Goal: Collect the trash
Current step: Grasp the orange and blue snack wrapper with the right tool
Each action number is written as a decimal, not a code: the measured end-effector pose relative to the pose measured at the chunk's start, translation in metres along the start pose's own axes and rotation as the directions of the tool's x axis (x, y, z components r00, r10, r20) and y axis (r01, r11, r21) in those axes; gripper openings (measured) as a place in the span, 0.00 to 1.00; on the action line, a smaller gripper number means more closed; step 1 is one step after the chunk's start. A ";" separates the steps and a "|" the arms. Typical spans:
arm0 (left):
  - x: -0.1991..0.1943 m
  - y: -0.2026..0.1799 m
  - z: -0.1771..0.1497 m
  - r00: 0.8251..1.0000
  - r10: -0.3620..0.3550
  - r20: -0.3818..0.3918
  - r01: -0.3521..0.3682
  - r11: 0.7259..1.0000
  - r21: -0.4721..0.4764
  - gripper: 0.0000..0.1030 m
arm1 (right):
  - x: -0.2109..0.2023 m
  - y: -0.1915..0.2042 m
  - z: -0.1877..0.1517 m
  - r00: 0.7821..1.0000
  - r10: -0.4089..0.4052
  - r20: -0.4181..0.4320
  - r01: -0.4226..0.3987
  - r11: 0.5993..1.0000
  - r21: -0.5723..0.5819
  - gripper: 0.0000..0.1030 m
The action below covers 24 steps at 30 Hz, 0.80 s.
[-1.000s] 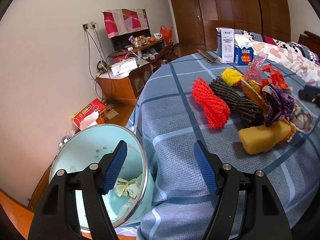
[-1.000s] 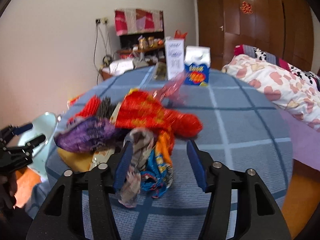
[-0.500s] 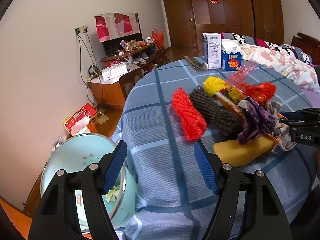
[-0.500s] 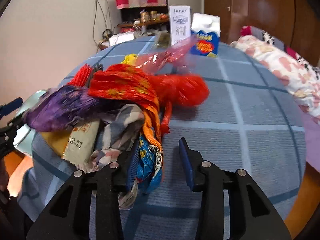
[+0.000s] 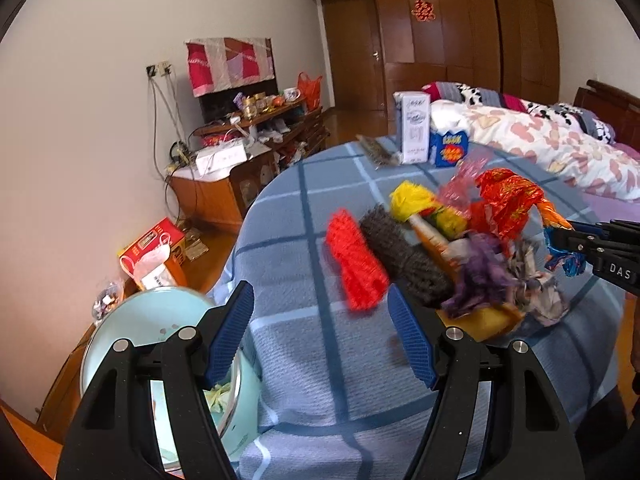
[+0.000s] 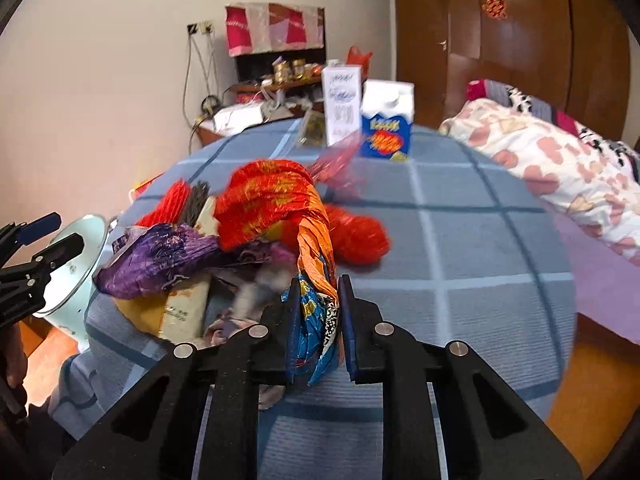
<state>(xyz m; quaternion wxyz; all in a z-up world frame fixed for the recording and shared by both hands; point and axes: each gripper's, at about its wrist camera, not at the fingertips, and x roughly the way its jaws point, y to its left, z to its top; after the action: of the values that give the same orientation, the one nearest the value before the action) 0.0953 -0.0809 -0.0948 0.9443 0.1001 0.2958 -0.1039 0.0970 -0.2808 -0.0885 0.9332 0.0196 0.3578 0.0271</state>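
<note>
The right gripper (image 6: 319,332) is level and low over the tabletop (image 6: 460,240), its fingers (image 6: 347,320) pinched on the wrapper (image 6: 312,280) between them; the wrapper's red top arches ahead, its lower end blurred. The left gripper (image 5: 320,338) tilts down, fingers (image 5: 408,340) spread wide with nothing between them. The bin (image 5: 132,320) sits under its left finger, partly hidden. The trash pile (image 5: 460,256) ahead of the fingers is motion-smeared.

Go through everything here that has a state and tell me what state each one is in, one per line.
Left gripper: open, empty, near the bin.
Right gripper: shut on the orange-and-blue wrapper.
Trash bin: open, some trash inside.
Trash pile: heaped on the table.
Blue carton: upright, cap on.
White box: upright.
</note>
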 end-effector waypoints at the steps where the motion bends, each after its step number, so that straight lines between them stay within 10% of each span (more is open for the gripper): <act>1: -0.002 -0.004 0.003 1.000 -0.009 0.006 0.009 1.000 0.002 0.66 | -0.003 -0.003 0.001 1.000 -0.017 0.009 0.017 1.000 0.001 0.18; 24: 0.030 -0.093 0.019 0.990 -0.128 -0.050 0.134 0.981 0.137 0.66 | -0.008 -0.076 -0.029 0.991 -0.135 -0.002 0.135 0.984 0.121 0.18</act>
<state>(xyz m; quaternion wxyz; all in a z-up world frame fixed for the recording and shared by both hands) 0.1057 -0.1789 -0.1093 0.9198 0.1485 0.3131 -0.1843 0.0745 -0.3566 -0.1088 0.9310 0.0518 0.3565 -0.0580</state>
